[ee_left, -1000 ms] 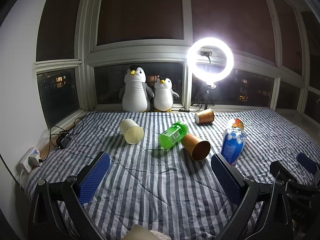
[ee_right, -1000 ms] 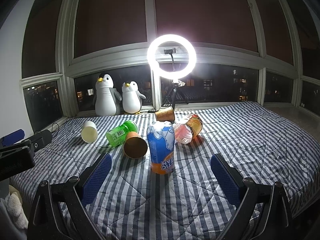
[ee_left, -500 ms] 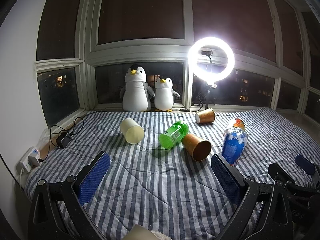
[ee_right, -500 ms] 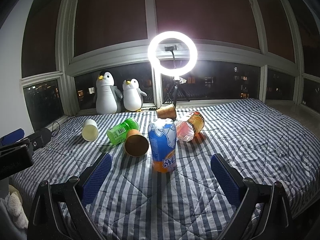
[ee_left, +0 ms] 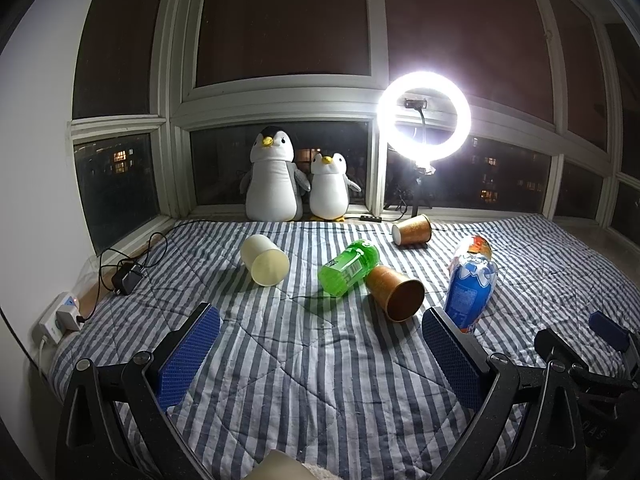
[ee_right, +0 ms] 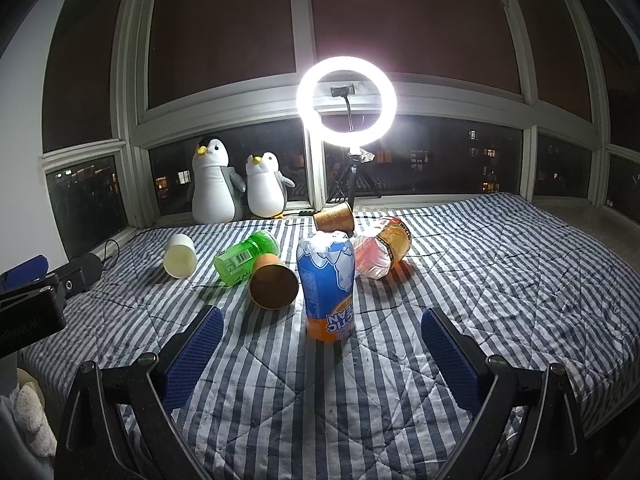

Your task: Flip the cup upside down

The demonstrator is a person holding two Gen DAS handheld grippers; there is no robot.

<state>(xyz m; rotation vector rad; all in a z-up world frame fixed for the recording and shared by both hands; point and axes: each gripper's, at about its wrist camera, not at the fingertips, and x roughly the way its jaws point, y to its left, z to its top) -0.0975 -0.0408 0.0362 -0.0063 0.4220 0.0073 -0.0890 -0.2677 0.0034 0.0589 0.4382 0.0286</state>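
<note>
Little moved since the earlier frames: slight drift of both views, right view closer on the blue bottle, all objects where they lay.

Left gripper: jaws wide, nothing between them. Right gripper: jaws wide, likewise empty. Both low in frame above the striped bed.

Task item, judged: nearest brown paper cup, centre of left view, on its side, mouth toward the camera, touching or just beside the green bottle. Same cup in right view at centre left.

Handling, judged: paper, very light, thin-walled, easily crushed, liable to roll on soft bedding. Best grip across the side wall near mid-height with light pressure; rim stiffer than wall. Soft quilt may tip the cup once inverted.

Count:
- Cups: three, all on their sides. Two brown, nearest one above and a farther one by the window; one cream at centre left.
- Bottles: three. Green, lying; blue bottle, standing inverted, label upside down; orange-pink bottle, lying.
- Plush penguins: two, on the sill.
- Ring light: one, upper right.
- Charger and power strip: left edge.
</note>
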